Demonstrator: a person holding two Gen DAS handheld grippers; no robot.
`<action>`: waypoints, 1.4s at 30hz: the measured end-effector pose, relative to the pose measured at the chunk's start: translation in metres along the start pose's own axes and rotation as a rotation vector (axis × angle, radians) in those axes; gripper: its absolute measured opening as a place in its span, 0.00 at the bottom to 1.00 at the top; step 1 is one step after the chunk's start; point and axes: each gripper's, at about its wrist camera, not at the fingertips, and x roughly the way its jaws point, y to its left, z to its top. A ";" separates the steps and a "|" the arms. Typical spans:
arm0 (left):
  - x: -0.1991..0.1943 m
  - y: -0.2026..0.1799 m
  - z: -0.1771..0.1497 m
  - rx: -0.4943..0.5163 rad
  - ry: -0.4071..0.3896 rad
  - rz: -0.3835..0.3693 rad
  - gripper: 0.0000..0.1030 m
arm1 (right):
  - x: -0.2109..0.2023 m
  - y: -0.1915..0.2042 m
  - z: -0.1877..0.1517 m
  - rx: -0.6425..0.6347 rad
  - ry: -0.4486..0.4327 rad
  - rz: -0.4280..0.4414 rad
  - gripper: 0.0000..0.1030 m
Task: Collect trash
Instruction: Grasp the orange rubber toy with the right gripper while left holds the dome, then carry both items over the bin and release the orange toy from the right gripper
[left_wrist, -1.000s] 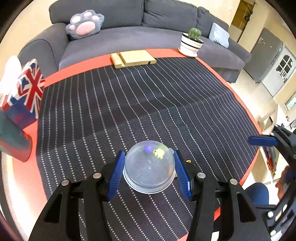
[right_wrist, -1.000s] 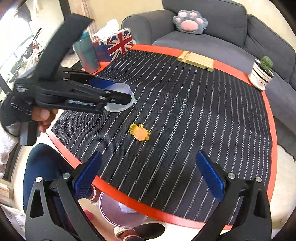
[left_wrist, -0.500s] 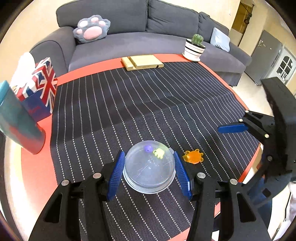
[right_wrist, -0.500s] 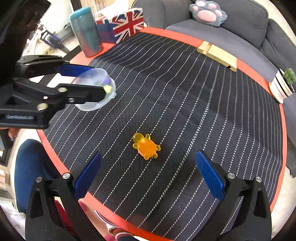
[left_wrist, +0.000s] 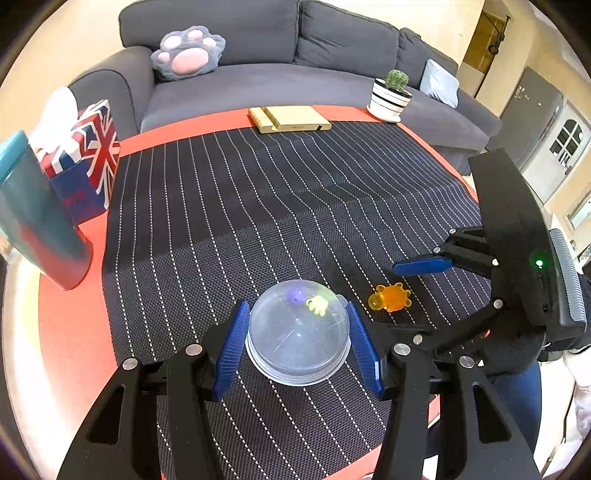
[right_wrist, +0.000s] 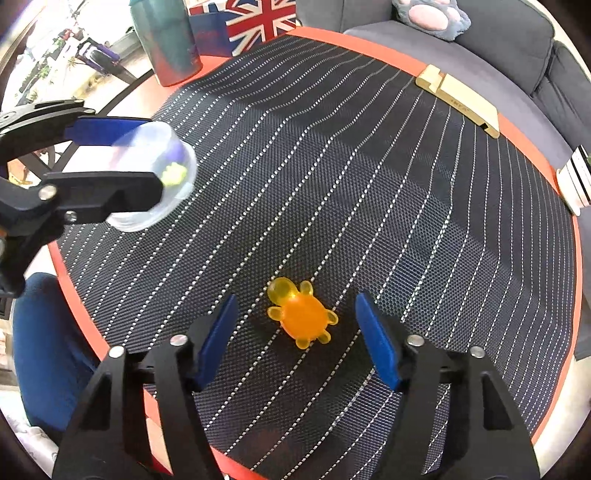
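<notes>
Beyond my table (left_wrist: 221, 127), with its red rim and black pinstriped mat (left_wrist: 280, 206), a dark grey sofa (left_wrist: 303, 74) wraps around the far side. A paw-shaped cushion (left_wrist: 188, 51) leans on its back, and a pale blue pillow (left_wrist: 439, 83) sits at the far corner. The walls (left_wrist: 436, 18) are cream. On my right I see a wooden doorway (left_wrist: 485, 40), a grey fridge (left_wrist: 535, 118) and a white door with small panes (left_wrist: 565, 142). Daylight comes in bright.

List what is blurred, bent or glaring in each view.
Left wrist view: fisheye bows the sofa; the teal cup at the left edge is smeared; the clear bowl shows faint glints.
Right wrist view: bowl and teal cup are motion-blurred, the window corner is washed out; the orange turtle stays sharp.
</notes>
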 end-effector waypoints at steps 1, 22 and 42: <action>0.000 0.000 0.000 -0.001 -0.001 -0.002 0.51 | 0.002 -0.001 0.000 0.004 0.005 -0.001 0.59; -0.024 -0.024 -0.019 0.038 -0.054 -0.031 0.51 | -0.049 0.007 -0.029 0.044 -0.132 0.019 0.36; -0.092 -0.083 -0.072 0.118 -0.170 -0.088 0.51 | -0.141 0.047 -0.124 0.065 -0.317 0.045 0.36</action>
